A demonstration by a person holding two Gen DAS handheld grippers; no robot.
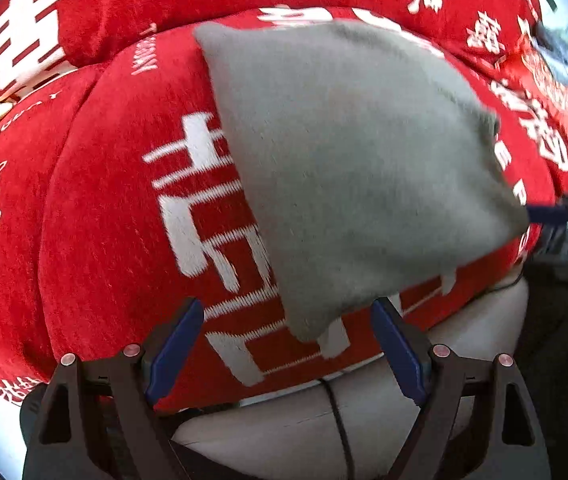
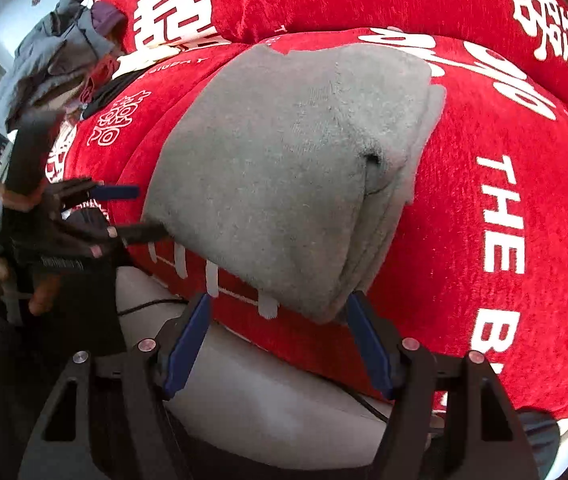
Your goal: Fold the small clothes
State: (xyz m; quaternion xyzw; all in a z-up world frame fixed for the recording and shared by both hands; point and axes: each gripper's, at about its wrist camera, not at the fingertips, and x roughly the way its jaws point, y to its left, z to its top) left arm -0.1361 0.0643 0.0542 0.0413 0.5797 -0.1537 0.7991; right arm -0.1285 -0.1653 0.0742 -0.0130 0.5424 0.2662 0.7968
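Folded grey garment (image 1: 356,168) on red cloth (image 1: 95,216), both tongs spread and empty.

Left tongs (image 1: 288,356) and right tongs (image 2: 279,340) released, each straddling a near corner of the one garment, just short of it. Long axis running near to far in the right view, stacked layers along its right side. Neither tongs clearly nearer. Two tongs counted; pile of other clothes (image 2: 55,60) far left.

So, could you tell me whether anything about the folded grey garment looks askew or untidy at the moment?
The grey garment lies folded on the red cover, but its right-hand edge is untidy: the layers are stepped rather than flush, with a small puckered gap. Both grippers stand open, clear of it.
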